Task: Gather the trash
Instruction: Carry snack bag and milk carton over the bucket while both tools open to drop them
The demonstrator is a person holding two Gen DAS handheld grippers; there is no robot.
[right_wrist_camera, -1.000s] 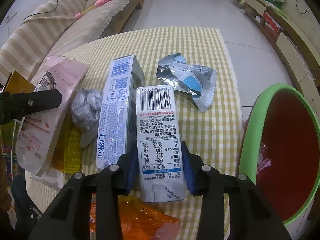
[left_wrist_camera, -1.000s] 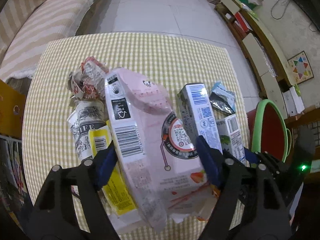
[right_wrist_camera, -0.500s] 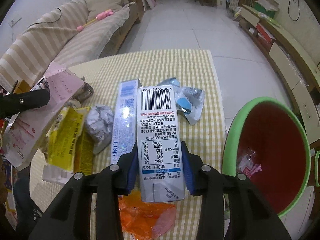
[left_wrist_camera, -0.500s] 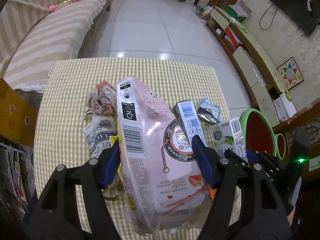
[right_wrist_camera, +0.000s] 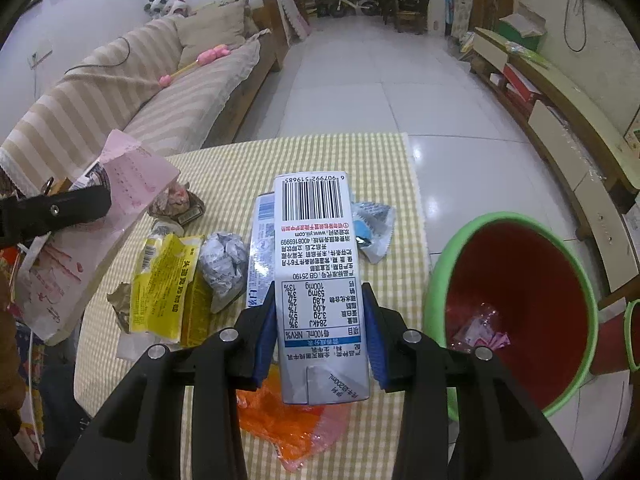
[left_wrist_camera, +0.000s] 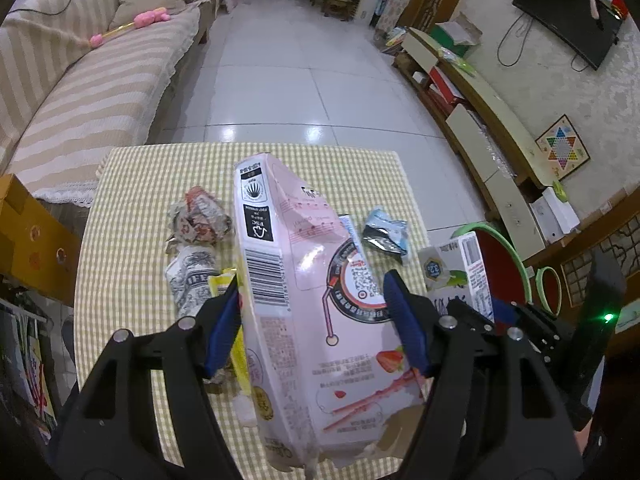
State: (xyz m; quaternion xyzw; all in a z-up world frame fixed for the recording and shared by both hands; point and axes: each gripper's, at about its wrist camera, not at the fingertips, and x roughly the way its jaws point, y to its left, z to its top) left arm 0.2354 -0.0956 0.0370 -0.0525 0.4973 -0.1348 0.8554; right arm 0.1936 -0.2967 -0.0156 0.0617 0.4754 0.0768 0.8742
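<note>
My left gripper (left_wrist_camera: 318, 316) is shut on a large pink snack box (left_wrist_camera: 308, 292), lifted above the checked tablecloth (left_wrist_camera: 132, 216). My right gripper (right_wrist_camera: 318, 324) is shut on a white milk carton (right_wrist_camera: 316, 260), also held clear of the table; that same milk carton (left_wrist_camera: 460, 268) shows at the right of the left wrist view. A red bin with a green rim (right_wrist_camera: 516, 304) stands on the floor just right of the table, a few wrappers inside. Still on the cloth lie a yellow wrapper (right_wrist_camera: 168, 284), a crumpled silver ball (right_wrist_camera: 224, 260), a blue-white carton (right_wrist_camera: 260, 252), a silver-blue packet (right_wrist_camera: 372, 228) and an orange wrapper (right_wrist_camera: 280, 412).
A striped sofa (left_wrist_camera: 80, 80) runs along the left of the room. A low TV cabinet (left_wrist_camera: 480, 120) lines the right wall. White tiled floor (left_wrist_camera: 300, 68) stretches beyond the table. A second green-rimmed bin (left_wrist_camera: 548, 284) sits behind the first. More crumpled paper (left_wrist_camera: 200, 220) lies near the table's left.
Both grippers have risen, carrying the pink box and the milk carton up off the table. The table and its litter look smaller and further below in both views.
</note>
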